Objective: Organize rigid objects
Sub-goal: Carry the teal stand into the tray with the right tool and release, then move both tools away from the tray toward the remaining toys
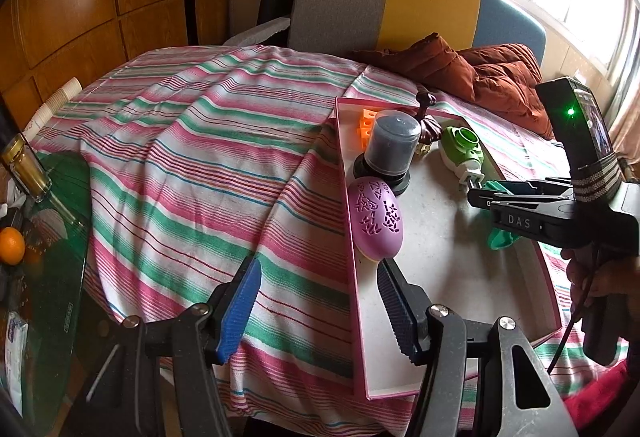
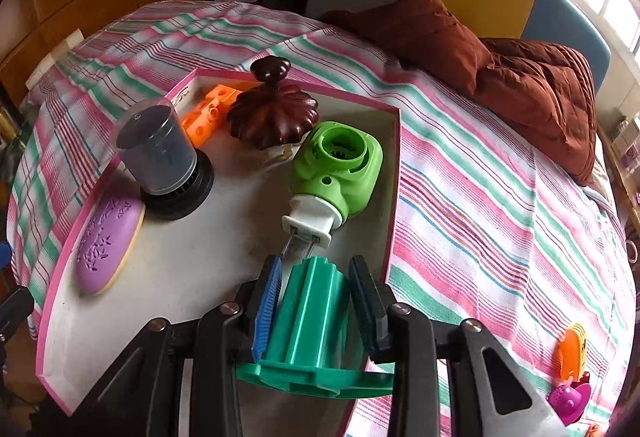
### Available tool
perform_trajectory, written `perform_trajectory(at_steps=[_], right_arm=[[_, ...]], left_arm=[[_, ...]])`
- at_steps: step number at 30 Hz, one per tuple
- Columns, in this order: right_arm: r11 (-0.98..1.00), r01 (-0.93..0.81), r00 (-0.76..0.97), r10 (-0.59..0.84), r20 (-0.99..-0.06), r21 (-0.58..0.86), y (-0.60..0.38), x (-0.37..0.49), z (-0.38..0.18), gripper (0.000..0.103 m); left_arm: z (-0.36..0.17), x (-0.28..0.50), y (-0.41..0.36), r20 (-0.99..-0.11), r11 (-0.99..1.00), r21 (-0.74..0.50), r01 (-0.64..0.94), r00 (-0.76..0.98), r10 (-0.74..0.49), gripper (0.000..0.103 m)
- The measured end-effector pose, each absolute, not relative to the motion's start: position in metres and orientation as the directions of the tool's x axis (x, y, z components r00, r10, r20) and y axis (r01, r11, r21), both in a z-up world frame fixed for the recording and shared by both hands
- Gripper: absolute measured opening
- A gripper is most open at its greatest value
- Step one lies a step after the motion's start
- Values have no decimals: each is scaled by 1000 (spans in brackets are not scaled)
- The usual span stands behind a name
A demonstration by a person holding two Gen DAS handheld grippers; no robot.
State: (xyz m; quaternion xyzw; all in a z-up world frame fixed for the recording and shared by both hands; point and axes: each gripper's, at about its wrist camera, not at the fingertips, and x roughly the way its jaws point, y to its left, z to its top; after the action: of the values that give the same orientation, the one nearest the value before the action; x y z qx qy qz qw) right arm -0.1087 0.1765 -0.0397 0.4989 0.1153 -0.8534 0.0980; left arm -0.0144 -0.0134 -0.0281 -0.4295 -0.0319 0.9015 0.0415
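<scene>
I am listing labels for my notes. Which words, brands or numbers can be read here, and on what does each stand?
"DAS": on the black body of the right tongs.
Print on the packet under the glass table: too blurred to read.

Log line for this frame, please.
left hand-held gripper: open, empty | right hand-held gripper: teal ribbed piece between fingers, over pink tray | tray: five items
</scene>
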Motion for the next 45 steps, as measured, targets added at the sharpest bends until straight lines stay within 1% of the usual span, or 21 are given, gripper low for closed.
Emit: perform_trajectory(at_steps=[3,7,19,28,34,38,45], right_arm=[[-957,278,-482,-60,-874,-88,176,-107,-39,38],[-960,269,-495,-69,-866,-77,177,-104,-35,41],[-972,228,-586,-88,-806,-60,194,-86,-2,42],[-980,187,-620,-62,-782,-71,227,-70,12,42],[-991,105,-627,-4,-779,-80,271,-61,17,42],[-995,24,-627,62,-777,-98,310,-55,20,42],[-979,-191,-611,180,-771,-77,395,-38,23,42]], left_arm=[[-28,-13,-13,-772,-995,-87,-49,-628,99,61],[-27,-11,-12,-770,-995,-82,-50,-631,95,61],[-22,-6,-6,-762,-995,-68,-67,-640,95,61],[-17,-2,3,-754,-994,-51,-96,-649,101,61],[-14,-1,14,-753,-992,-34,-124,-649,107,61],[-12,-2,23,-752,-989,-27,-145,-649,116,61],[-9,-2,47,-748,-979,0,-205,-649,136,61]])
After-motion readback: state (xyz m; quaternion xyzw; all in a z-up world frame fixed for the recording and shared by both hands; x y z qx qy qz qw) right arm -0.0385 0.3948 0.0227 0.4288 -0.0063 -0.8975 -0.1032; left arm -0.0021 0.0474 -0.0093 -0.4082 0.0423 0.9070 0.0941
